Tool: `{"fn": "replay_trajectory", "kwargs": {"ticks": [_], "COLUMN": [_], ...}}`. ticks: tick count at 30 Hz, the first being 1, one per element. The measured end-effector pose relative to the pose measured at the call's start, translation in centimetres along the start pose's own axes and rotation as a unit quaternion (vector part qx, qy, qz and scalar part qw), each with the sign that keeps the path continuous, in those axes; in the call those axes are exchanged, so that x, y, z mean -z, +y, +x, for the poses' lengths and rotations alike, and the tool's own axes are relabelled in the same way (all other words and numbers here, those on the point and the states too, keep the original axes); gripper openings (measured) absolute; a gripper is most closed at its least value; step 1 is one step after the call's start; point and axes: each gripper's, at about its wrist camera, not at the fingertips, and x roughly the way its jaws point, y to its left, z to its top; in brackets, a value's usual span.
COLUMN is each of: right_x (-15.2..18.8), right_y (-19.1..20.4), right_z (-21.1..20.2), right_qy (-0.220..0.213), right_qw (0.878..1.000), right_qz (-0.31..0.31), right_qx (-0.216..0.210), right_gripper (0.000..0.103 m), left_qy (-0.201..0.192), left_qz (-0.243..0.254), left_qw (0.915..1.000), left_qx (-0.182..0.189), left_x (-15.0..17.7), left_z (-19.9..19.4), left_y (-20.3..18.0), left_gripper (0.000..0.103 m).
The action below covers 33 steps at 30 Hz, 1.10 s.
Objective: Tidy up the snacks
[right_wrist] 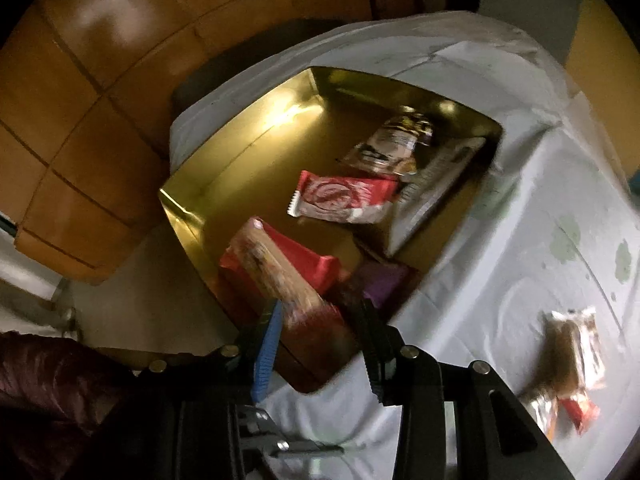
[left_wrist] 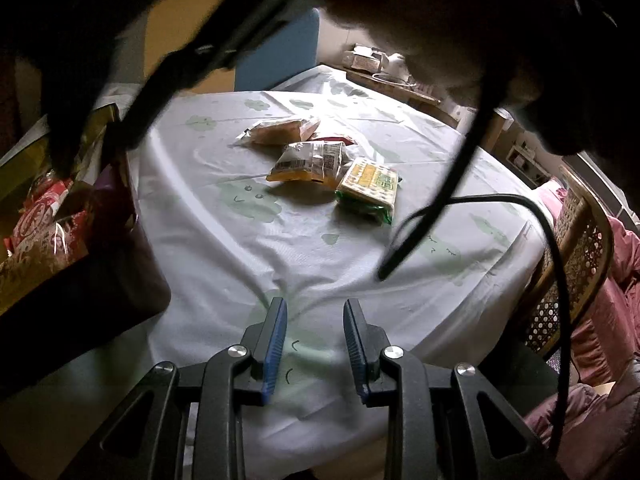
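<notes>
A gold tin (right_wrist: 188,216) stands on the table's left side and holds several snacks, among them a red-and-white wrapper (right_wrist: 344,198) and a purple pack (right_wrist: 386,282). My right gripper (right_wrist: 320,312) hovers over the tin's near corner, its jaws apart around a clear-wrapped biscuit pack (right_wrist: 276,276) that lies between them; grip is unclear. My left gripper (left_wrist: 315,308) is open and empty above the near table. Loose snacks lie mid-table: a clear orange pack (left_wrist: 280,130), a brown-orange pack (left_wrist: 308,162) and a green-yellow pack (left_wrist: 370,188).
The table wears a white cloth with green prints (left_wrist: 248,248). A wicker chair (left_wrist: 576,264) with pink clothing stands at the right. A black cable (left_wrist: 556,264) hangs over the right edge. The tin shows at the left (left_wrist: 48,216). More snacks lie on the cloth (right_wrist: 572,360).
</notes>
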Motion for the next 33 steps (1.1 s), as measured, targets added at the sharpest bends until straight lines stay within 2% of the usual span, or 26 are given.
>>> {"fn": "replay_trajectory", "kwargs": {"ticks": [5,13,20,23,26,28,31,33], "right_x": [2.2,7.6,12.5,14.2,15.8,17.0,18.3,18.8], "right_y": [-2.5,-7.1,-11.8,-13.8,-16.2,-18.0,-20.9,-21.9], "right_z": [-2.2,-5.4,-7.6,-8.5,-9.2,-9.6,-9.5,-9.8], "right_qy": [-0.02,-0.041,-0.044,-0.047,-0.06,-0.067,-0.036,-0.033], "right_qw": [0.999,0.994,0.979,0.967,0.95,0.937,0.906,0.899], "right_qz": [0.03,0.092,0.154,0.174,0.206,0.24,0.306,0.328], "right_qx": [0.014,0.053,0.127,0.18,0.228,0.245,0.291,0.288], "right_gripper": [0.039,0.039,0.039,0.039,0.04,0.041,0.041,0.041], "left_qy": [0.003,0.012,0.026,0.033,0.044,0.054,0.07,0.078], "left_qz": [0.004,0.001,0.003,0.004,0.005,0.005,0.003,0.002], "left_qw": [1.0,0.9998,0.9993,0.9989,0.9982,0.9973,0.9957,0.9948], "left_qx": [-0.007,-0.013,-0.025,-0.032,-0.041,-0.049,-0.06,-0.067], "left_x": [-0.1,-0.5,-1.0,-1.2,-1.4,-1.7,-2.1,-2.3], "left_z": [0.0,0.3,0.9,1.1,1.2,1.3,1.6,1.8], "left_y": [-0.2,-0.3,-0.7,-0.8,-1.0,-1.3,-1.5,-1.6], "left_gripper": [0.029,0.03,0.03,0.03,0.03,0.03,0.03,0.03]}}
